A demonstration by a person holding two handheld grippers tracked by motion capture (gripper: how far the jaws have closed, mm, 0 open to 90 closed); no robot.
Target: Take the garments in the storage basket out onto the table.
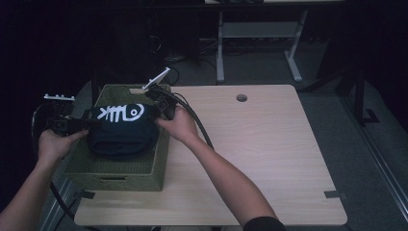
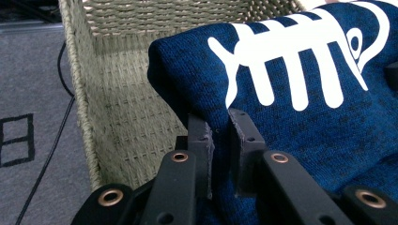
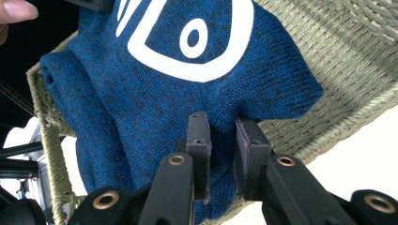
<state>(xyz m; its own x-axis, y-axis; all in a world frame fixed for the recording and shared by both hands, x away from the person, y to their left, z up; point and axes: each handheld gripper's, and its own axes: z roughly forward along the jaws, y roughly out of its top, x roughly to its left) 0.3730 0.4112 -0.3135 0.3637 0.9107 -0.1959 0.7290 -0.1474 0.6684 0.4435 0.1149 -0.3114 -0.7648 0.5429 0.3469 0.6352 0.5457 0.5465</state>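
Two grippers hold one folded dark blue sweater [image 1: 122, 129] between them, over the open top of a woven green basket [image 1: 115, 175] that stands at the left end of the pale wooden counter [image 1: 260, 144]. The left gripper [image 1: 89, 124] has the sweater's left edge: in the left gripper view its two black jaws are nearly together, with a fold of blue knit [image 2: 300, 140] pinched between the pads, and the basket's woven inner wall [image 2: 126, 108] rises just behind. The right gripper [image 1: 161, 111] grips the opposite edge near the basket's far right corner; in the right gripper view its jaws stand close together on the knit [image 3: 155, 108], and the basket's rim [image 3: 338, 108] runs just beyond them. A white fish-skeleton print [image 1: 121, 112] faces up on the sweater. The garment sits within the basket's outline, its bottom sagging into the opening; whether it touches the basket's floor cannot be told. A cable [image 1: 195, 120] trails from the right gripper across the counter toward the person's forearm.
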